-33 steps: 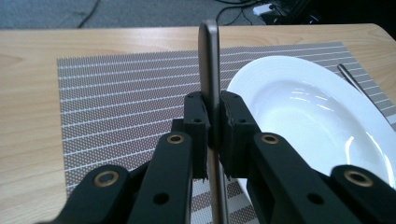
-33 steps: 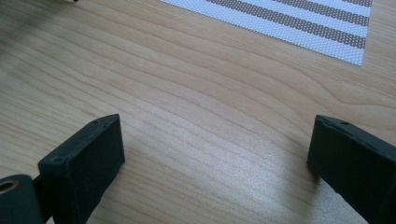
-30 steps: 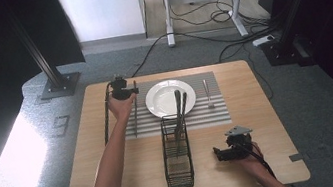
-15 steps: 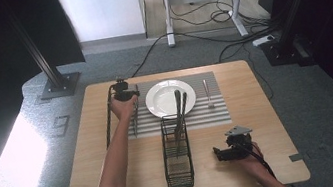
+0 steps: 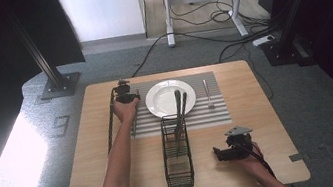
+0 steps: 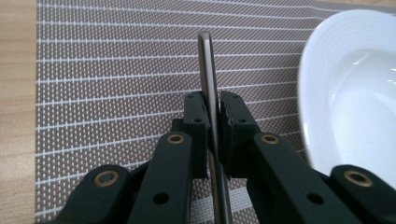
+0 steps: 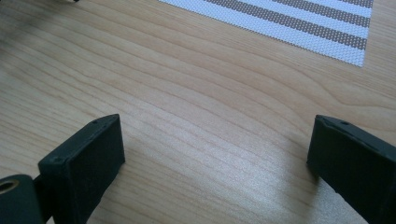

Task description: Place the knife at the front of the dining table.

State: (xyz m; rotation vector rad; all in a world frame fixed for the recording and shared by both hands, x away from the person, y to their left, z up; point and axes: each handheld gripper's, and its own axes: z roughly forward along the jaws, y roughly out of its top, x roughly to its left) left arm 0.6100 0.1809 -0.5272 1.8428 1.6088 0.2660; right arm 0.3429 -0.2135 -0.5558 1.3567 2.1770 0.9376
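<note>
The left tongs [image 6: 213, 109] pinch a thin metal utensil [image 6: 208, 77] edge-up just left of the plate [image 6: 355, 88], seemingly to lay it there, while the right tongs [image 7: 217, 154] wait open over the bench [image 7: 196, 93]

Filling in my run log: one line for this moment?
left claw: shut on utensil | over placemat, beside plate | right claw: open
</note>
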